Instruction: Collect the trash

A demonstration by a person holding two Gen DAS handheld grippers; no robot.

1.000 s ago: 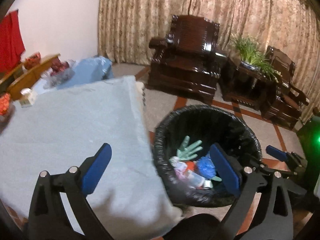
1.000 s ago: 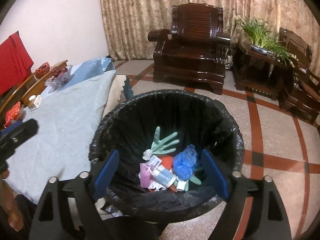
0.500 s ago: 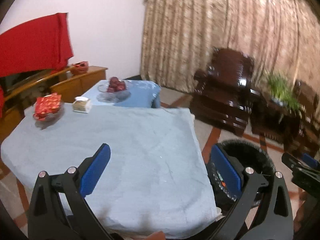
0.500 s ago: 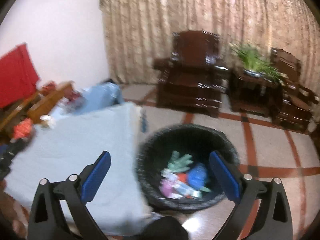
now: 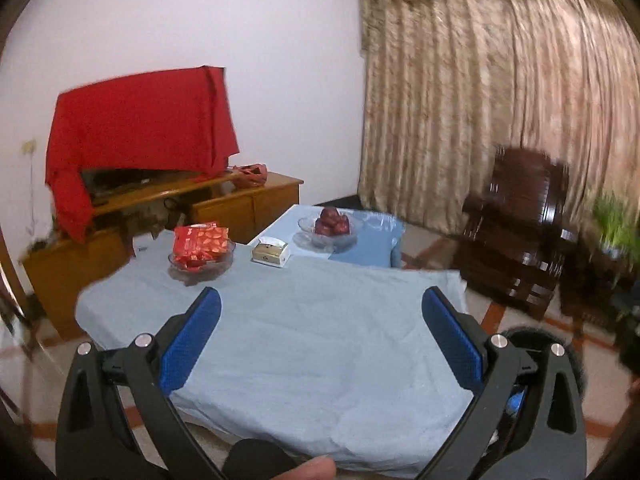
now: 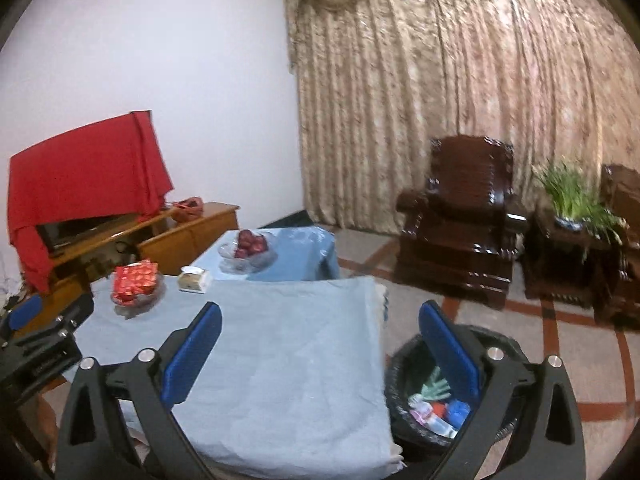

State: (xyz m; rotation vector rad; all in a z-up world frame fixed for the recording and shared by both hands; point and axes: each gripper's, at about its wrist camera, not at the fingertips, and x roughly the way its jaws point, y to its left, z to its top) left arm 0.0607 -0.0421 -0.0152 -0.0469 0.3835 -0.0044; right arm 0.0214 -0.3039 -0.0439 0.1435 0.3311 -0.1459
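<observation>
A black-lined trash bin (image 6: 404, 380) stands on the floor at the table's right side and holds trash (image 6: 434, 410): a green glove, blue and red scraps. In the left wrist view only its rim (image 5: 520, 334) shows behind the right finger. My left gripper (image 5: 320, 336) is open and empty over the blue tablecloth (image 5: 312, 352). My right gripper (image 6: 320, 344) is open and empty, above the table's right edge and the bin. The left gripper also shows at the left edge of the right wrist view (image 6: 36, 328).
On the far table end sit a glass bowl of red packets (image 5: 200, 248), a small box (image 5: 270, 254) and a bowl of red fruit (image 5: 330, 226). Behind are a wooden cabinet (image 5: 240, 204), a red-draped TV (image 5: 140, 120), dark armchair (image 6: 460, 224), plant (image 6: 572, 200), curtains.
Both grippers have lifted and turned left, away from the bin toward the table. The bin has slid to the lower right of both views. Both stay open and empty.
</observation>
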